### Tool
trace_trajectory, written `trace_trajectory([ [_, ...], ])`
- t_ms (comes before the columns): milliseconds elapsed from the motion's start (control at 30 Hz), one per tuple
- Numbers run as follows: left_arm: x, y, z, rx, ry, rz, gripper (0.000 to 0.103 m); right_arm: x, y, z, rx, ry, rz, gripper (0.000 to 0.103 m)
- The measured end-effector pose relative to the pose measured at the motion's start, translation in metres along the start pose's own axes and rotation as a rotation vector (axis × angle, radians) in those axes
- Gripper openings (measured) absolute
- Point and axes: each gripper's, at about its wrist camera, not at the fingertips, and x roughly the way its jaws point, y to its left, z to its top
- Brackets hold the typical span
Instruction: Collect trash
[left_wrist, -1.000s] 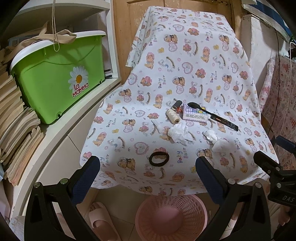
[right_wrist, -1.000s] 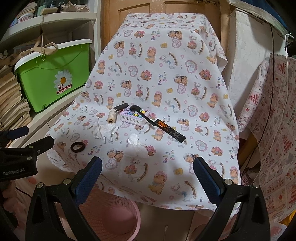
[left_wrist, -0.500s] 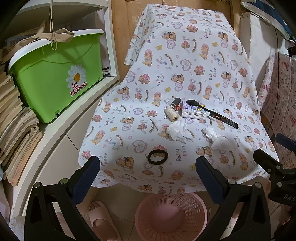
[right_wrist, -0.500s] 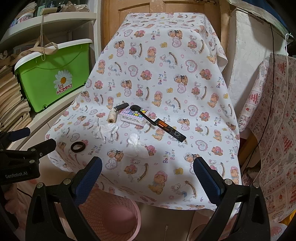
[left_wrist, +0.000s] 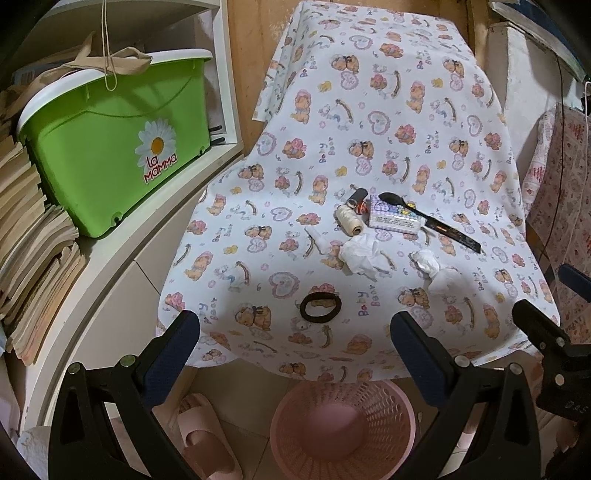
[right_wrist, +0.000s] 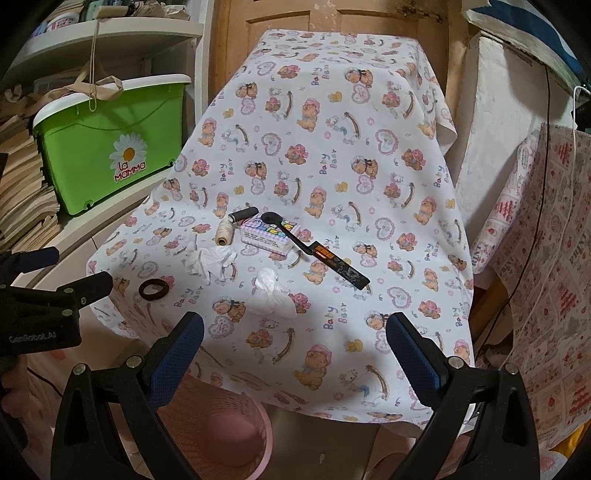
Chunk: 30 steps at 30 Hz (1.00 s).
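— Left wrist view first: we hold the left gripper (left_wrist: 295, 336) above the near edge of the table under its white bear-print cloth (left_wrist: 369, 110), jaws spread wide with nothing between them. What trash do we see?

— Two crumpled white tissues. One crumpled tissue wad (left_wrist: 360, 254) lies just in front of the cream spool of thread (left_wrist: 349, 219); the other, a twisted white tissue (left_wrist: 436, 269), sits to its right, near the cloth's right edge. Both are apart from either gripper.

— And the pink plastic lattice wastebasket (left_wrist: 341, 424)?

— On the floor, tucked under the cloth's front hem, directly below our left jaws. A pink slipper (left_wrist: 203, 439) lies just beside it on the left.

— Right wrist view: the right gripper (right_wrist: 293, 332) also hangs open, fingers wide apart and empty, over the near right part of the cloth. The twisted tissue is just ahead, between the fingers' line and the black-handled tool (right_wrist: 317, 251).

— That tool rests across a small checked box (right_wrist: 267, 236); a black hair-tie ring (right_wrist: 153, 290) lies alone near the left front edge.

— Room to move: the cloth's front strip is bare between the ring and the twisted tissue. On the left a green plastic tub with a daisy label (left_wrist: 110, 147) sits on a white shelf close by the table's edge; on the right, a hanging printed fabric (right_wrist: 546, 258) crowds that side.
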Motion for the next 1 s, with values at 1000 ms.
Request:
trace_trajectory([
  [1000,0.039,0.002,-0.008,-0.027,0.129,-0.038,0.102,0.005,-0.003,0.0,0.01,0.021,-0.003,0.1],
])
